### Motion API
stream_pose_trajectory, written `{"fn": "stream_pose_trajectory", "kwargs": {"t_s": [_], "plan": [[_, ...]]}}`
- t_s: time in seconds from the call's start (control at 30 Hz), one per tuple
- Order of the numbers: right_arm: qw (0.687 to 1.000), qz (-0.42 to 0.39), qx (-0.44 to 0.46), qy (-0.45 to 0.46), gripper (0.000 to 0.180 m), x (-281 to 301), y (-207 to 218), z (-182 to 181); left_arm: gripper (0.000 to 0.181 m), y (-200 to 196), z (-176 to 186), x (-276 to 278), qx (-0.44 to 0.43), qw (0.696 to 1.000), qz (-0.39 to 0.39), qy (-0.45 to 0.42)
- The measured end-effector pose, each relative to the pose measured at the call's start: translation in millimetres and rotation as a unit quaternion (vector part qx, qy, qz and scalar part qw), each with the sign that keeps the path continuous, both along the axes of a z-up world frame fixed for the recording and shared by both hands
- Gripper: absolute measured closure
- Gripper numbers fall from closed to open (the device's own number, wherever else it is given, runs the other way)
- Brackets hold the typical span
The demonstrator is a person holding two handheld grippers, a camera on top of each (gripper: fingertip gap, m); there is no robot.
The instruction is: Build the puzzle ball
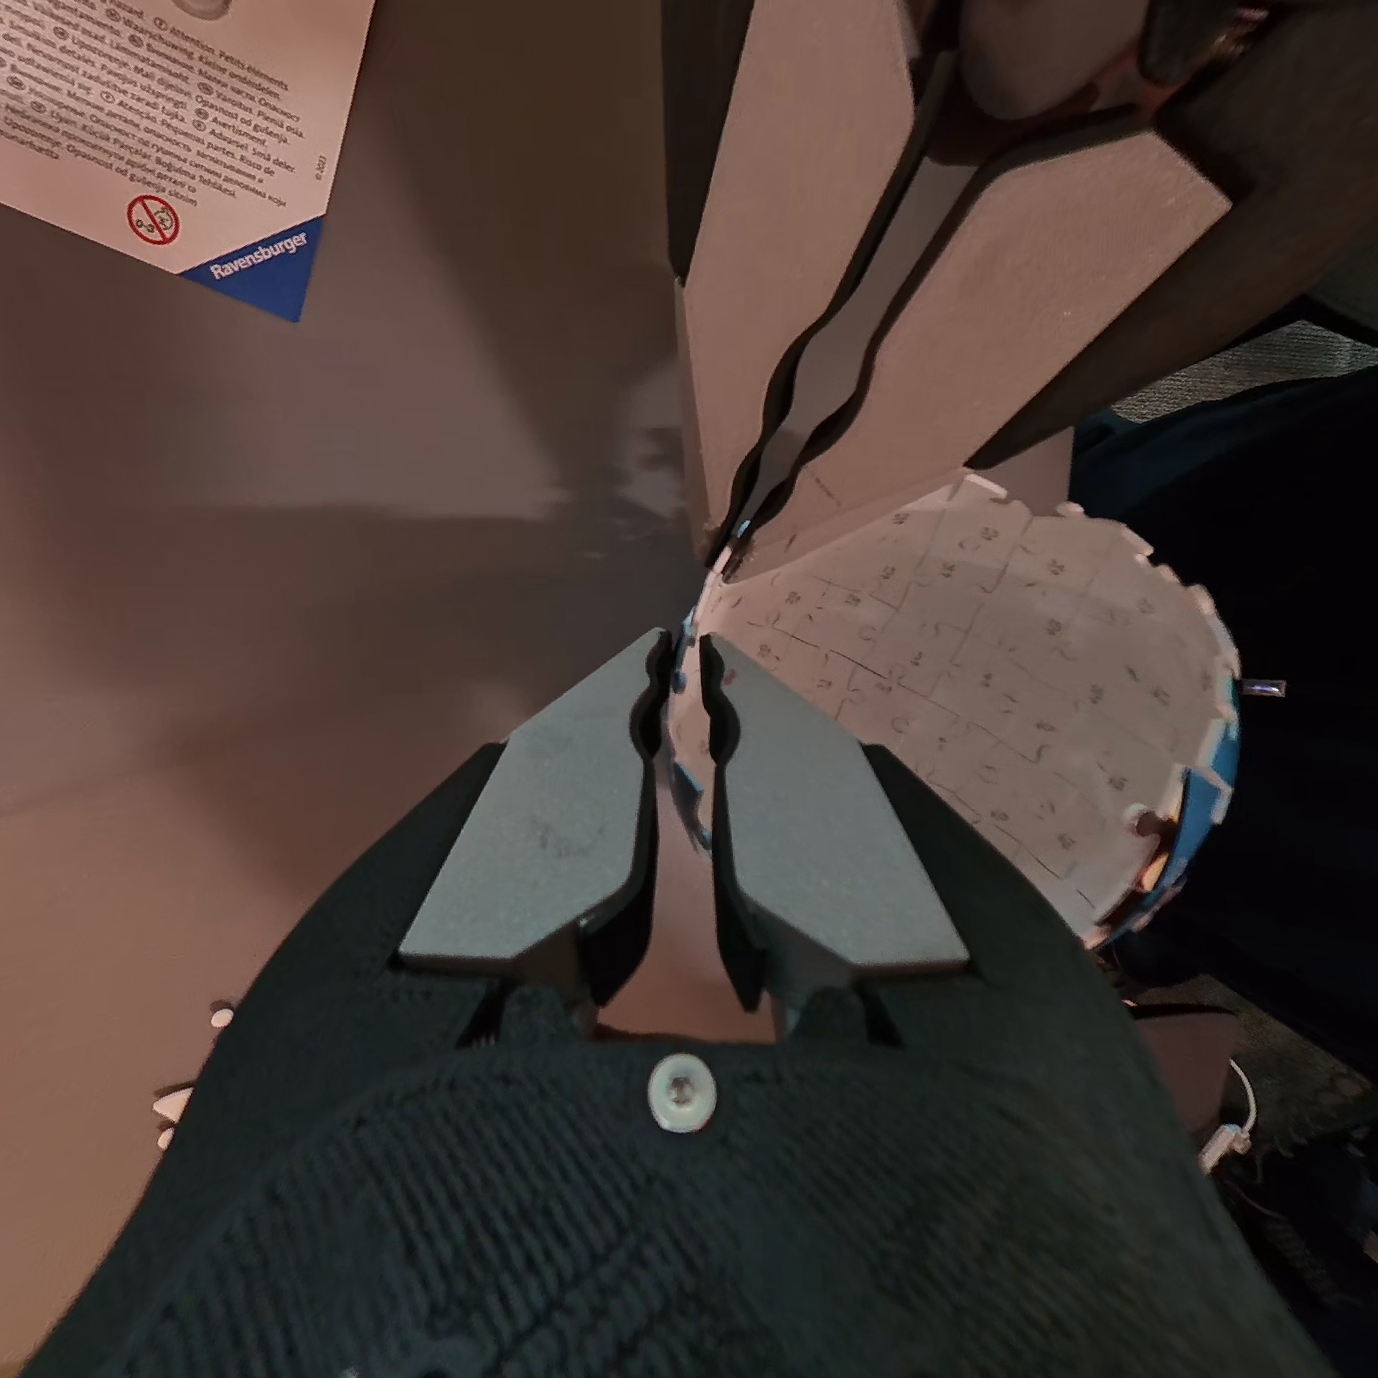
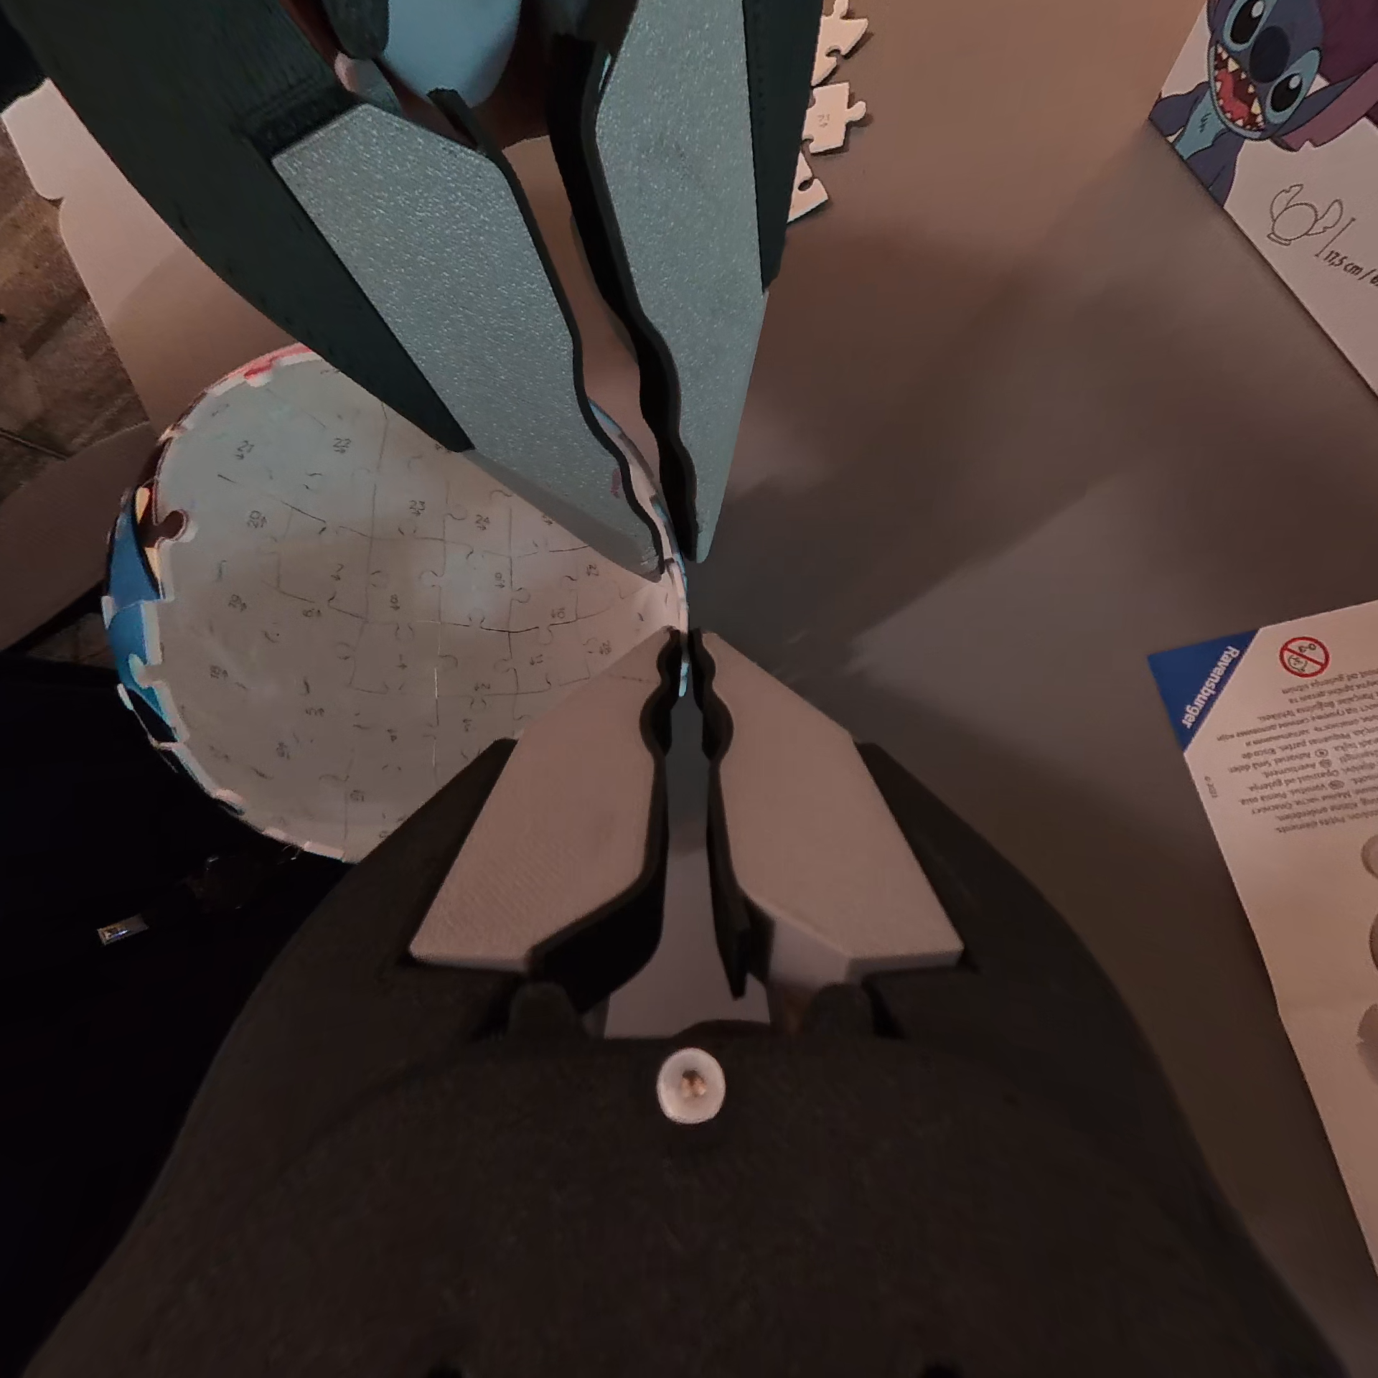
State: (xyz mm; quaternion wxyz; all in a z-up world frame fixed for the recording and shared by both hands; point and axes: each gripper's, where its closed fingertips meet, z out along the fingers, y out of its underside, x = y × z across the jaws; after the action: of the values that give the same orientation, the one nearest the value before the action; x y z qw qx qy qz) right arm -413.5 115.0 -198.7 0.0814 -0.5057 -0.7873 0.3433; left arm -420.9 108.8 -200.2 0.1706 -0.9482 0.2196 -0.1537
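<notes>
On the half-built puzzle ball (image 1: pixel 992 693) rim, left claw (image 1: pixel 682 649) and right claw (image 2: pixel 686 645), both clamped.

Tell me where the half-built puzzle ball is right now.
The puzzle ball sits right of centre in the left wrist view, its rim pinched by left gripper and right gripper.

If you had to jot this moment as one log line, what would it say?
step: build puzzle ball | left gripper: shut on half-built ball rim | right gripper: shut on same rim, close beside | loose pieces: on table
</notes>
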Motion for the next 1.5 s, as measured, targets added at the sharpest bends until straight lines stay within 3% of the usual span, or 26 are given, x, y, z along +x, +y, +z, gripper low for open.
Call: {"fn": "stream_pose_trajectory", "kwargs": {"t_s": [0.83,1.27,1.5], "plan": [[1.000,0.000,0.016,-0.005,0.180,0.2,1.1,0.3,0.178,2.0,0.1,-0.8,0.004,1.000,0.003,0.000],[0.997,0.006,-0.076,0.004,0.177,-6.9,-4.8,4.2,0.178,2.5,-0.2,-1.7,0.009,1.000,0.001,0.009],[0.997,-0.006,-0.071,0.015,0.180,-8.4,-2.9,2.0,0.177,2.4,1.1,-1.8,0.008,1.000,0.008,-0.003]]}}
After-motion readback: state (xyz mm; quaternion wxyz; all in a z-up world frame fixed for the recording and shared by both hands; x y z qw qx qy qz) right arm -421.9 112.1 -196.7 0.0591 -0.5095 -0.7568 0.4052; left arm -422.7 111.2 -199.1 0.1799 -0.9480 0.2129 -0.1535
